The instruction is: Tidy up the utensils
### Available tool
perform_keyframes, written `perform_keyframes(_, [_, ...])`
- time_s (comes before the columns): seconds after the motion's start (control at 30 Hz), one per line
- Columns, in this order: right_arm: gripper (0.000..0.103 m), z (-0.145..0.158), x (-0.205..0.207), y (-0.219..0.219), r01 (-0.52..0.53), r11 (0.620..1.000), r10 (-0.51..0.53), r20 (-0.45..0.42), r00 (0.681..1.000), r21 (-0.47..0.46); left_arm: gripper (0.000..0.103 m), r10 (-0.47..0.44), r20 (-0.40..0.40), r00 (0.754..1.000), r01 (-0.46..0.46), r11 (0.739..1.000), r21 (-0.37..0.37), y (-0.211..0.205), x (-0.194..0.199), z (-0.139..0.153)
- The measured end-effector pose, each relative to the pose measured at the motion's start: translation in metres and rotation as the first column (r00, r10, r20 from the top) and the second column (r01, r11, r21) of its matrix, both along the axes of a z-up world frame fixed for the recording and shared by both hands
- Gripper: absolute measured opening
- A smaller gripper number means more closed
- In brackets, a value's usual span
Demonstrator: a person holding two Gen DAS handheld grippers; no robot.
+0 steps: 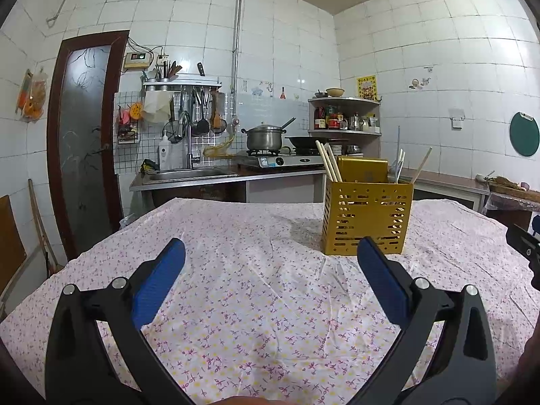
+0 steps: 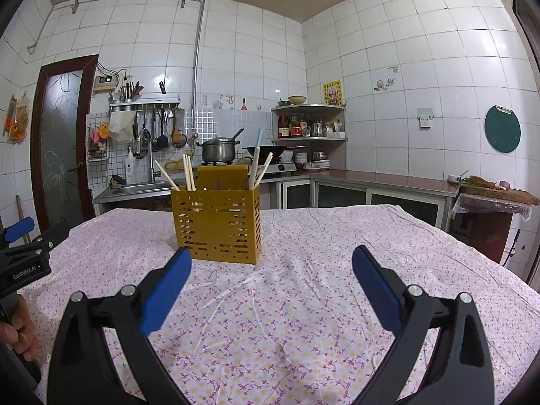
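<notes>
utensils in the holder, both grippers empty

my left gripper [image 1: 271, 253] and right gripper [image 2: 271, 263] are spread wide, holding nothing. the yellow holder [image 2: 217, 224] stands upright mid-table on the floral cloth [image 2: 303, 303], with chopsticks [image 2: 189, 175] and a blue-tipped utensil [image 2: 256, 155] leaning inside. the sticks look light, stiff and slippery, so i'd pinch one near its upper end. the holder looks light and could tip. there's open cloth all around it, with table edges well apart.
</notes>
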State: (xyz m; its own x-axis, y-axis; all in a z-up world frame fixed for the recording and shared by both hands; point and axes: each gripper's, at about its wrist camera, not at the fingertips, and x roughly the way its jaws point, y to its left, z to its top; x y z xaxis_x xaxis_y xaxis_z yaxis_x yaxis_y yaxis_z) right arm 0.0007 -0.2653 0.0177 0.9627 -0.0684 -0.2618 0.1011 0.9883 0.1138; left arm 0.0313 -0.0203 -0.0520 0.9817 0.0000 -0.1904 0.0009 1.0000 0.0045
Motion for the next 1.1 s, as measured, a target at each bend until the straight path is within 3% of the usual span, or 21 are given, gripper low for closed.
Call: perform_keyframes(1.1, [0.094,-0.0005,0.0000,0.0011,0.001,1.000,-0.001,-0.011,1.000,-0.006,0.098,0.002,-0.002,1.000,-0.002,1.000,-0.003,-0.0018,-0.0001,-0.0006])
